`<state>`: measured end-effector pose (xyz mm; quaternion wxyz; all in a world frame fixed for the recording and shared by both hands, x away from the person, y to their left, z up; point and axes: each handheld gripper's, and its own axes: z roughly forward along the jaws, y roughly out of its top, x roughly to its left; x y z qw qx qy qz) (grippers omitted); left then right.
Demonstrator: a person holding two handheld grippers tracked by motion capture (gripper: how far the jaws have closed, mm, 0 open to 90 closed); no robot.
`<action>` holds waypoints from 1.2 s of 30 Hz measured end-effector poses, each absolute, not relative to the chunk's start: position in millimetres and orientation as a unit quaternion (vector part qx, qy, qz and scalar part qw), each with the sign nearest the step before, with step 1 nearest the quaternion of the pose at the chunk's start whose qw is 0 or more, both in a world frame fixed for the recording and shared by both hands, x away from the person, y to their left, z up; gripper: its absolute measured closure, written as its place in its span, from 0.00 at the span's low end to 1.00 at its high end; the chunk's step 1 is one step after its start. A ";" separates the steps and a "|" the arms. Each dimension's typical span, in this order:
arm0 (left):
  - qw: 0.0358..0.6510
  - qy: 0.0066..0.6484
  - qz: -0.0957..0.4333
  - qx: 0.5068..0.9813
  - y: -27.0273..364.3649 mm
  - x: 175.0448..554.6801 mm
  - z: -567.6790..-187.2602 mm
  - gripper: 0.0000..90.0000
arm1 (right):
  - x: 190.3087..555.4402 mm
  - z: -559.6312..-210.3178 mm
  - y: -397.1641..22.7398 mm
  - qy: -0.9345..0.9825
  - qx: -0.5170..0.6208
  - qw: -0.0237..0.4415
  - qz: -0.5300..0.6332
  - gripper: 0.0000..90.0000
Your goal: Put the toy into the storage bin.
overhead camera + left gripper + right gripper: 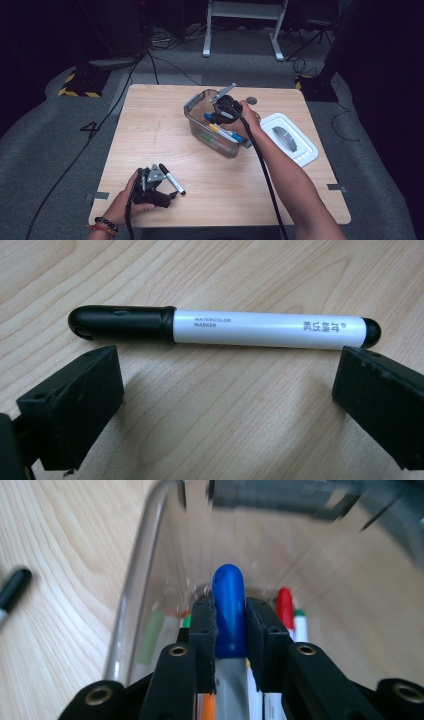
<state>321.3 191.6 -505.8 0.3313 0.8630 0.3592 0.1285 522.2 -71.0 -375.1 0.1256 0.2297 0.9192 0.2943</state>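
On the wooden surface (165, 140) there were two grippers, one clear bin, one lid and one loose marker, plus several more markers inside the bin.

At about seven o'clock on the surface, the left gripper (165, 192) rested in a hand, its jaws spread wide apart and clamped on nothing. One black-capped marker (225, 327) lay flat just beyond the jaw tips, crosswise to them and not touched by either pad; its white barrel carried the words "WATERCOLOR MARKER". In the high view this marker (172, 179) lay at one o'clock from the left hand, close beside the gripper.

Toward one o'clock from the middle of the surface stood one clear plastic bin (200, 117) with grey clips on its rim. The right gripper (230, 625) reached down into it, and its two jaws were clamped together on one blue-capped marker (229, 605), the cap sticking out past the pads. In the right gripper view, at least four other markers lay in the bin: one red-capped (285, 607), two green-capped and one with an orange part; an exact count could not be made.

At three o'clock from the bin, just beside it, lay one white lid (300, 145) with a grey handle. One small dark disc (252, 100) sat at twelve o'clock from the lid, near the far edge.
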 end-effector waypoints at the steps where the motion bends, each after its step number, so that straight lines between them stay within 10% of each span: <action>1: 0.331 0.359 0.129 0.863 191.6 321.3 -505.8 0.00 | 522.2 -375.1 -71.0 0.919 0.230 0.126 0.294 0.84; 13: 0.331 0.357 0.127 0.864 191.5 321.9 -505.8 0.00 | 525.3 -393.0 -62.9 0.943 0.228 0.087 0.225 0.81; 36: 0.334 0.338 0.120 0.872 199.9 317.4 -505.8 0.01 | 464.4 -339.1 -136.8 0.863 0.224 0.147 0.428 0.45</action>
